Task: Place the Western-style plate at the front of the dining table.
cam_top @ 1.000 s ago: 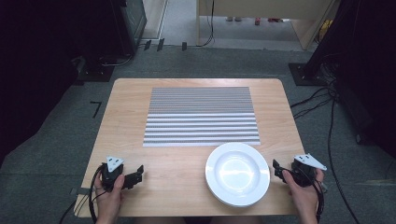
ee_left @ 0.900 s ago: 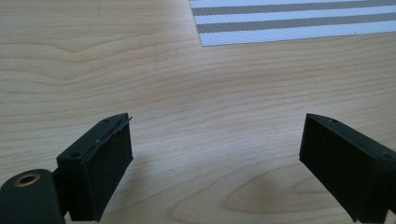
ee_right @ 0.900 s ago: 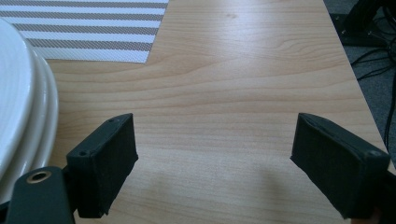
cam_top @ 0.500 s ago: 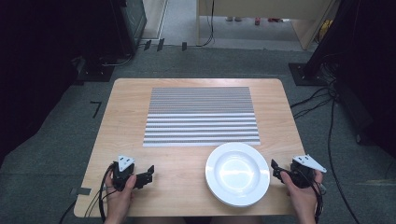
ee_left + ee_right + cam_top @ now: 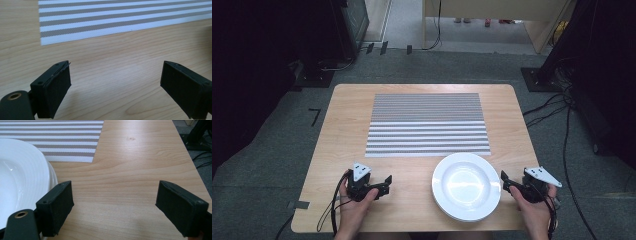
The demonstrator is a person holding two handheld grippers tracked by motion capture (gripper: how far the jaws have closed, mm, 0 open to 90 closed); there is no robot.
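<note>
High view, left to right. The left gripper (image 5: 384, 183) sits low over the bare wood of the table (image 5: 337, 150) near the front edge, held in the person's left hand (image 5: 354, 200), its cable looping off toward the table's front left corner. Its jaws stand wide apart with nothing between them; in the left gripper view (image 5: 113, 85) only wood grain lies in the gap, and the near edge of the striped placemat (image 5: 120, 20) runs across the top of the picture, well beyond the jaw tips. No object stands between this gripper and the white plate (image 5: 466, 186), which lies to its right across open wood.

The striped placemat (image 5: 427, 125) occupies the middle of the table. The white plate rests just in front of it, its far rim touching or slightly overlapping the mat's near right corner.

The right gripper (image 5: 504, 181), in the right hand (image 5: 534, 210), points at the plate's right rim, just beside it. In the right gripper view (image 5: 113, 205) the jaws stand wide and empty; the white plate (image 5: 22, 177) lies at the left, beside and partly behind one black jaw, not between the two.

Dark floor, cables and equipment stands surround the table.
</note>
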